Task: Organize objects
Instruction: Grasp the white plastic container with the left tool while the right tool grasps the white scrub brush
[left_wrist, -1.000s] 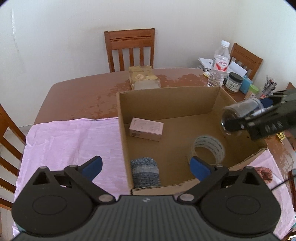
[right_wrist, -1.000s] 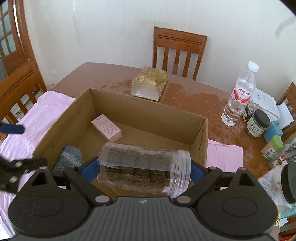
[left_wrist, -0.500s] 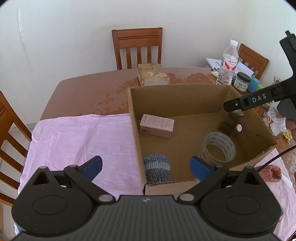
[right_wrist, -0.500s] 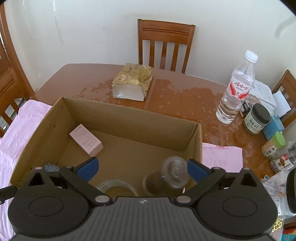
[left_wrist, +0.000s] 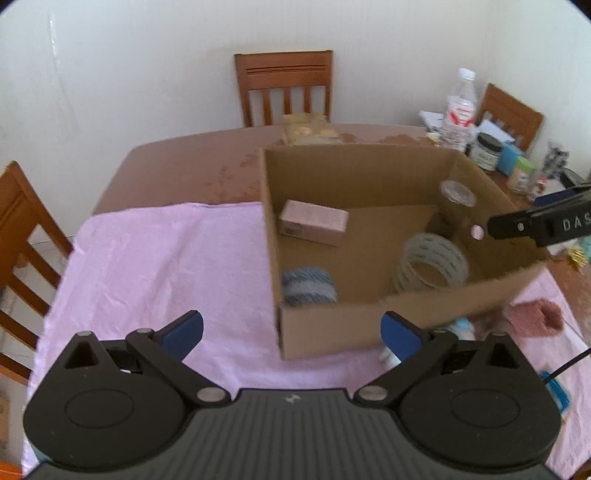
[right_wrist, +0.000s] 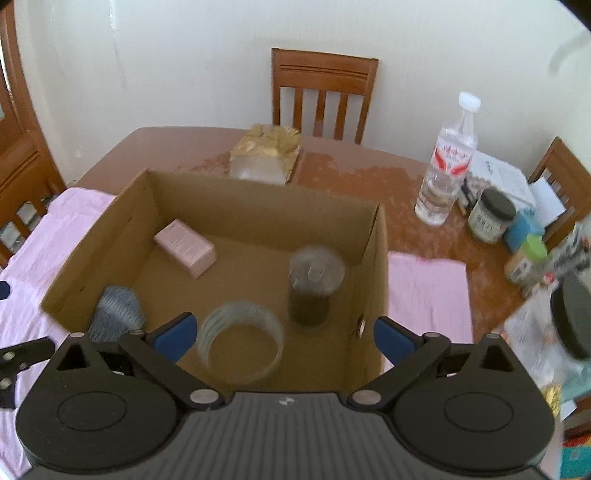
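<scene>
Spanning frame centre, the cardboard box (right_wrist: 258, 206) sits open-topped on the tabletop (right_wrist: 369, 177), over a pink cloth (left_wrist: 155, 258) with bare room at left of the left wrist view. Box walls stand upright; near-right corner blurred. Right wrist view only: water bottle (right_wrist: 448, 166) and black-lid jar (right_wrist: 489, 218) at right. Left wrist view only: pink knit item (left_wrist: 532, 317) outside the box, lower right. Inside the box: clear lidded jar (right_wrist: 314, 288) upright near the right wall, dark contents; tape roll (right_wrist: 240, 343); pink carton (right_wrist: 184, 247); grey-blue knit roll (right_wrist: 114, 314). Right tool (right_wrist: 282, 336) spread wide, nothing between its pads. Left tool (left_wrist: 291, 332) likewise apart and empty.
</scene>
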